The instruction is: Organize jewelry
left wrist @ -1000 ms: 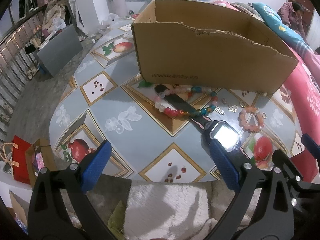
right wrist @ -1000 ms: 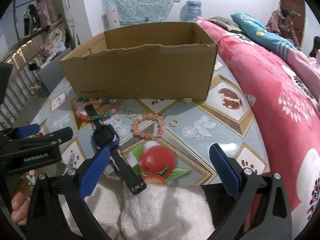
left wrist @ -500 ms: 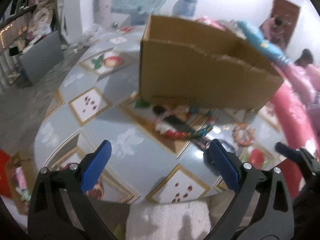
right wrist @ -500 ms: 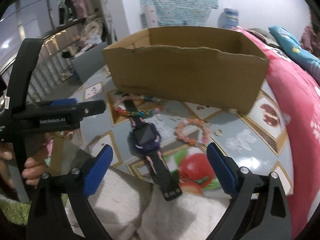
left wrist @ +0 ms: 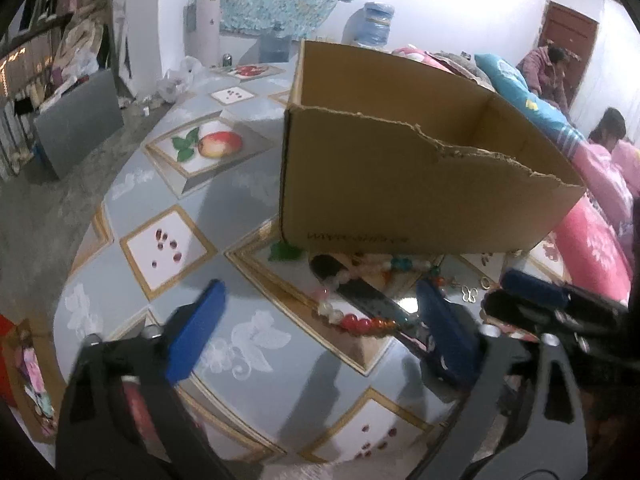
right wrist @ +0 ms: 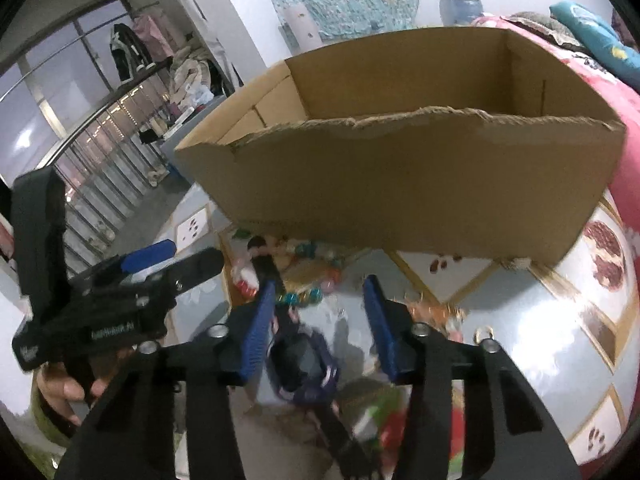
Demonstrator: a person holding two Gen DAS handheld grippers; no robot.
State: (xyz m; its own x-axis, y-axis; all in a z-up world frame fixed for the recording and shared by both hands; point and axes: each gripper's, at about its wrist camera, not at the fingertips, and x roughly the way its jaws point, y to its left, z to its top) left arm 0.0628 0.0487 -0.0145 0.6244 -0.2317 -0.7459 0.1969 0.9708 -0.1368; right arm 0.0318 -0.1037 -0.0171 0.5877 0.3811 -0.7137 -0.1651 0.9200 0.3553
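Right claw [right wrist: 320, 312] straddles watch [right wrist: 304, 368] (closing).

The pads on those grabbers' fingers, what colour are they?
Blue pads on black arms, clearest in the left wrist view.

I read no lettering clearly. The cardboard box [left wrist: 400, 184] carries blurred dark print. White lettering on the left gripper [right wrist: 160, 272] stays illegible.
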